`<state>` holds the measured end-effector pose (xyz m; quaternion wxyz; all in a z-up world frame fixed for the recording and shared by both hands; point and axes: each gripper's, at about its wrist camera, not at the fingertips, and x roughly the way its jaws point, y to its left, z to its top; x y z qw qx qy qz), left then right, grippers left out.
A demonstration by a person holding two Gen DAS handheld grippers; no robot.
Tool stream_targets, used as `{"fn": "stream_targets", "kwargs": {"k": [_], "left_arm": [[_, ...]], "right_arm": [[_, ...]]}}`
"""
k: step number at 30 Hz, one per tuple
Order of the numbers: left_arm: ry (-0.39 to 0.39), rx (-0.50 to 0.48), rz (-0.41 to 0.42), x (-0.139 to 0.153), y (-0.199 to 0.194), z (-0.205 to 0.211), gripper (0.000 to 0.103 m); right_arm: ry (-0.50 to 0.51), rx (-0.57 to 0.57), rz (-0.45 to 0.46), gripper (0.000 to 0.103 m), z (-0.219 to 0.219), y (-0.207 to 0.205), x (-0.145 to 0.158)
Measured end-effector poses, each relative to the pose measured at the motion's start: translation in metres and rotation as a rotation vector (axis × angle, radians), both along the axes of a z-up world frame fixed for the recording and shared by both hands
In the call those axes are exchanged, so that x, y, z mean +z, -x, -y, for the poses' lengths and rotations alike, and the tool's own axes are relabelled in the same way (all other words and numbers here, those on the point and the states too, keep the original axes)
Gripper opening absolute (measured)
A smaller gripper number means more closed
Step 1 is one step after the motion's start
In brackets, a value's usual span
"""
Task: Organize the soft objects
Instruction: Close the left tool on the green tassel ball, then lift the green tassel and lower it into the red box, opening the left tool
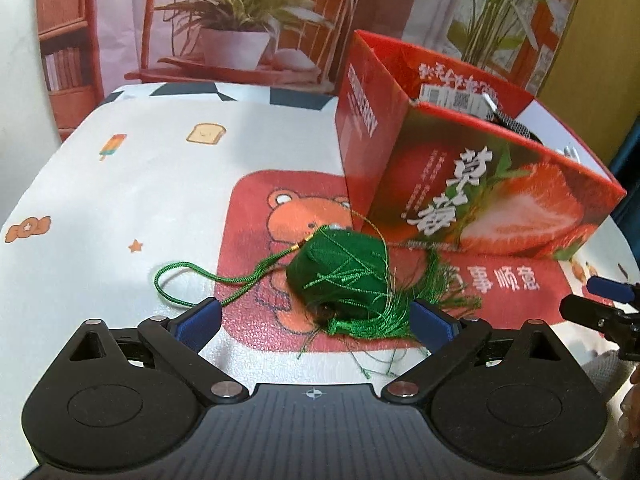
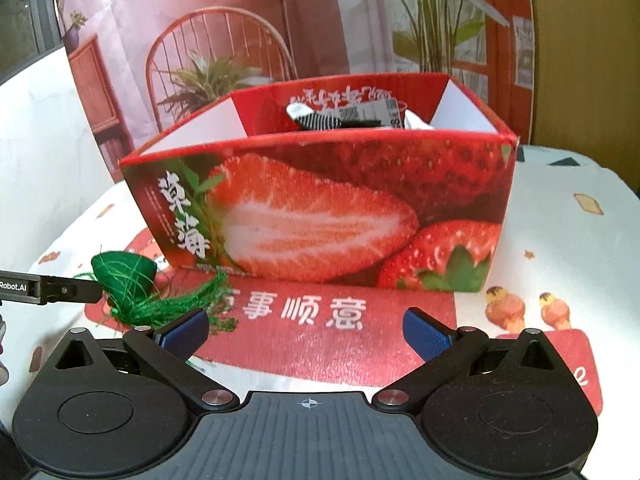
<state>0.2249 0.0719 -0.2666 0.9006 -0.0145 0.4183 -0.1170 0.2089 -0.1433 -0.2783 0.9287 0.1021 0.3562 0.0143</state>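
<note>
Cartoon-printed cloth (image 1: 120, 208) covers our table, with a strawberry box (image 2: 320, 208) at the far side already holding socks (image 2: 320, 120) and a tagged item. We have our left gripper (image 1: 316, 316) spread wide around the green pouch (image 1: 340, 276), not yet pinching it. Our right gripper (image 2: 306, 330) waits spread and empty. We judge this pouch is what remains to box

a printed backdrop (image 2: 280, 32) with a chair and plants stands behind the surface (image 1: 120, 200), which carries a cartoon cloth.
</note>
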Motion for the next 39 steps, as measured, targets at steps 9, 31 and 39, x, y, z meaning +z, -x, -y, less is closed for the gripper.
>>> {"fn": "stream_targets", "kwargs": {"k": [9,31,39], "left_arm": [[0.050,0.019,0.038,0.006,-0.016,-0.001,0.094],[0.278,-0.228,-0.117,-0.013,-0.020,0.089,0.059],[0.322,-0.148,-0.072,0.001,-0.023,0.066,0.060]], "right_arm": [[-0.015,0.016,-0.016,0.101,-0.001,-0.002,-0.004],[-0.022,0.054,-0.052,0.095,-0.004,-0.002,-0.011],[0.001,0.108,-0.039,0.092,-0.010,-0.010,-0.010]]}}
